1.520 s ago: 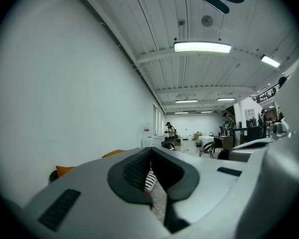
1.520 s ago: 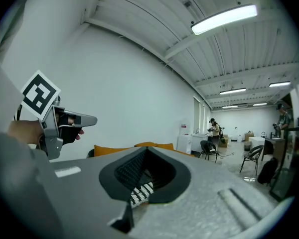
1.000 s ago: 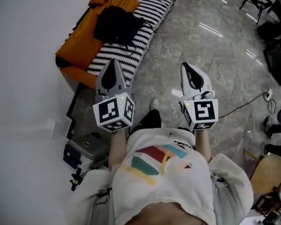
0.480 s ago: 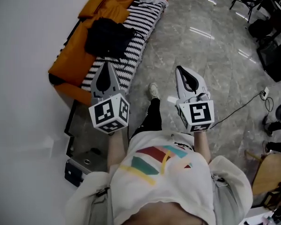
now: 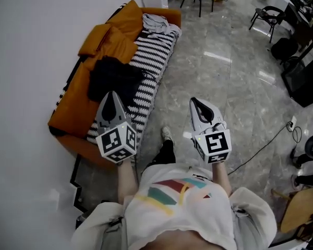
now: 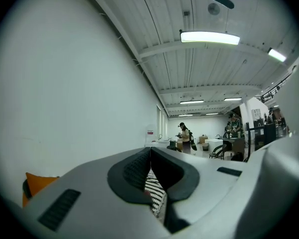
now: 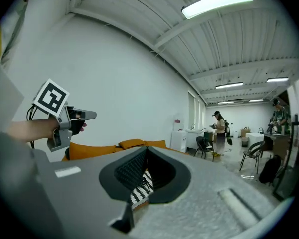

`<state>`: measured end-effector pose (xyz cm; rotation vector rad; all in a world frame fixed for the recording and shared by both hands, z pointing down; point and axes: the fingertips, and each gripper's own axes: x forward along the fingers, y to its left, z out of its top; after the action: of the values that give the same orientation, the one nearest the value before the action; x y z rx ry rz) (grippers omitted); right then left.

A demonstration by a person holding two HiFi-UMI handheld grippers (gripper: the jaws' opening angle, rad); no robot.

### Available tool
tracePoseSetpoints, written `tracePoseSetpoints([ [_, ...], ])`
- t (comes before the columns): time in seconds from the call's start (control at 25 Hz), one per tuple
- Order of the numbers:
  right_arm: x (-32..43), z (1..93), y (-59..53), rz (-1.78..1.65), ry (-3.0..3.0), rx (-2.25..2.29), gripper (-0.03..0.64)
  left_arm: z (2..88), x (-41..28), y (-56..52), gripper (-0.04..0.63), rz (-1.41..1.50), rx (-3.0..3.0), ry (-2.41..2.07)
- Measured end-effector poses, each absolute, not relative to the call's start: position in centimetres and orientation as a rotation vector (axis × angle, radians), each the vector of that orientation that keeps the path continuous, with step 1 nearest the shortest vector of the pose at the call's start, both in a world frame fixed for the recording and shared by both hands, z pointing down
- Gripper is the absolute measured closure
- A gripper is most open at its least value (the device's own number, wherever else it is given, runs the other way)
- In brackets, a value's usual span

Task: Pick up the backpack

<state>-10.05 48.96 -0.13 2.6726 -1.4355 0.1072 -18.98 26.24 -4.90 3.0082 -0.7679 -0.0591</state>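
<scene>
The backpack (image 5: 112, 77) is a black, slumped bundle on an orange sofa (image 5: 73, 105), partly on a black-and-white striped blanket (image 5: 154, 53). Both grippers are held level in front of the person, side by side. My left gripper (image 5: 113, 94) is shut and empty, its tip just short of the backpack's near edge in the head view. My right gripper (image 5: 194, 101) is shut and empty over the grey floor, right of the sofa. In the left gripper view the jaws (image 6: 150, 150) meet, with striped blanket below. The right gripper view shows its closed jaws (image 7: 145, 149) and the left gripper (image 7: 60, 118) at its left.
A white wall runs along the sofa's left. A grey cloth (image 5: 155, 21) lies at the sofa's far end. Black chairs (image 5: 266, 17) stand at the back, a dark box (image 5: 302, 77) at the right, and a cable (image 5: 266, 134) crosses the floor. A person (image 7: 220, 128) stands far off.
The person has walked toward the sofa: sofa and backpack have slid down the head view, closer to both grippers. Both grippers have stayed shut and side by side.
</scene>
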Motion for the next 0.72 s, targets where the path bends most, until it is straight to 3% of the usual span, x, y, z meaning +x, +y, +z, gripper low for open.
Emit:
tracePoseSetpoints([
  [0.44, 5.7, -2.9, 33.7, 0.047, -1.593, 2.58, 0.614, -8.2, -3.5, 14.5, 0.58, -0.093, 3.042, -0.844],
  [0.72, 10.2, -3.6, 27.3, 0.064, -1.676, 2.503, 0.614, -8.7, -0.3, 10.0, 0.58, -0.089, 2.991, -0.923],
])
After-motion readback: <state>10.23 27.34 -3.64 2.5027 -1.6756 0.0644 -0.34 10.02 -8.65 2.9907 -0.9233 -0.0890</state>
